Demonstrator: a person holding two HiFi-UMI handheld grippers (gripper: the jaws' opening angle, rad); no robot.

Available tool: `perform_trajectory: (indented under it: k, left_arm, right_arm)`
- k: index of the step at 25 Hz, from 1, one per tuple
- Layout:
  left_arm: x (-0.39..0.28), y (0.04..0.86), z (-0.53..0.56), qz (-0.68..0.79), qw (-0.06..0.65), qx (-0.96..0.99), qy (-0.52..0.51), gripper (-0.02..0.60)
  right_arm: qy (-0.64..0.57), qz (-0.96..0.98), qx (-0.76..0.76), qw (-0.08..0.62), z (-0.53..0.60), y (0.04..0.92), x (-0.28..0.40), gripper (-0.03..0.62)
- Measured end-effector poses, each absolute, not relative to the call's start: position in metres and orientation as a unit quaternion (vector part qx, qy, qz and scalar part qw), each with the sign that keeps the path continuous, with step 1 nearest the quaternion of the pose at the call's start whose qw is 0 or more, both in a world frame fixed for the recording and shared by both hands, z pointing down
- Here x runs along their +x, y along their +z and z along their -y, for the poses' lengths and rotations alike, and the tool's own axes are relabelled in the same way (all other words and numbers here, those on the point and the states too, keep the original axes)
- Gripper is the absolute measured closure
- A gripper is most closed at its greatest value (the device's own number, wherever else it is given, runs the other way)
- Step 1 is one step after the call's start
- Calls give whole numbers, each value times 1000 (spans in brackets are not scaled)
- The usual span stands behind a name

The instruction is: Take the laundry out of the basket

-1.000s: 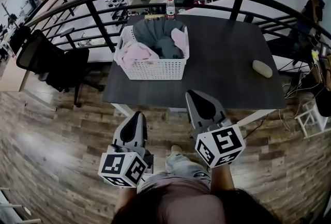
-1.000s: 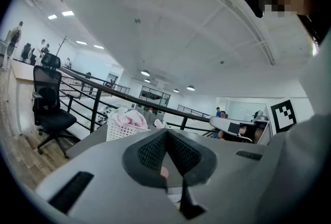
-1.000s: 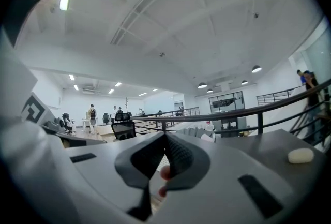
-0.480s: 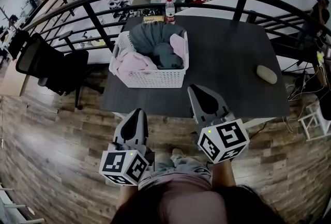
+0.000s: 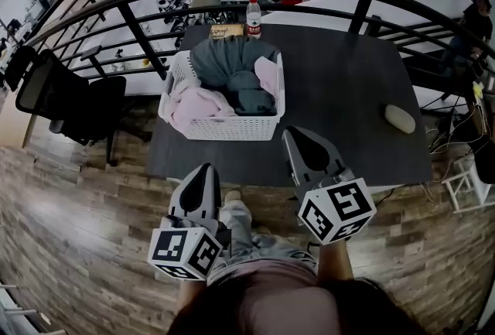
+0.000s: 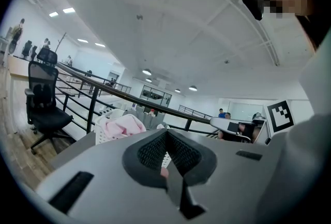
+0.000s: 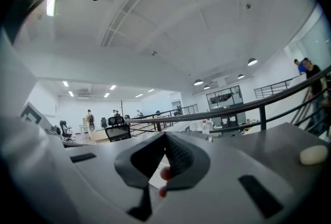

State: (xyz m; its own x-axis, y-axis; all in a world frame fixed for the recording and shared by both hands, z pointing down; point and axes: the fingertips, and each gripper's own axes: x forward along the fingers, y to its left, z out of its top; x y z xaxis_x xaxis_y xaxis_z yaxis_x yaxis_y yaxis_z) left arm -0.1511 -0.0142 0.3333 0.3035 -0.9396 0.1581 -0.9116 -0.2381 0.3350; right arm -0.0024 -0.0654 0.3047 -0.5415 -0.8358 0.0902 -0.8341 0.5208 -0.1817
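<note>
**Laundry.** Soft pink garment [image 5: 197, 104], heaped in the left near corner of the basket and bulging over the rim. Dark grey garment [image 5: 228, 61], filling the far part. Grey-blue bundled piece [image 5: 251, 94], in the middle. Pale pink piece [image 5: 267, 70], against the right wall. All four lie inside the basket.

**Container.** White perforated plastic laundry basket [image 5: 224, 127], rectangular and upright, on the left part of the table.

**Support.** Dark grey rectangular table [image 5: 340, 86].

**Left gripper** [image 5: 206, 169]. Grey, with a marker cube at the rear. Its tip is at the table's near edge, below the basket's left near corner and apart from it. The jaws are pressed together, with nothing between them.

**Right gripper** [image 5: 296, 132]. Same build. Its tip is over the near strip of the table, just right of the basket's right near corner and not touching it. The jaws are closed tip to tip and empty.

**Other items on the table.**
- Clear plastic bottle with red label [image 5: 254, 14], upright at the far edge behind the basket.
- Small tan box [image 5: 226, 31], just left of the bottle.
- Beige oval object [image 5: 400, 118], near the right edge, well apart from the basket.

**Surroundings.**
- Black curved metal railing [image 5: 139, 30], beyond the table.
- Black office chair [image 5: 69, 97], to the left.
- Wood-plank floor [image 5: 69, 240].
</note>
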Motion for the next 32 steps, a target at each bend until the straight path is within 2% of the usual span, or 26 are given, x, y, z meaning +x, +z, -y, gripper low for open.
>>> perform_trajectory:
  k: [16,24,28,32]
  left_arm:
    - [-208,326,119,588,185,786,-46,592]
    - [-257,308,156,601,173,777,-70,592]
    - [-289,301,176,614,171,766,-83,592]
    - [-315,298,195,624,171,757,-90,592]
  right_arm:
    - [-91,-866,-491,-22,162,310,-42,576]
    - [-74,-862,-499,-58,203,310,-68,572]
    - [-68,-861,-496,-87,223,312,-85,523]
    - [-67,-858,-499,-107,242,317,-98,507]
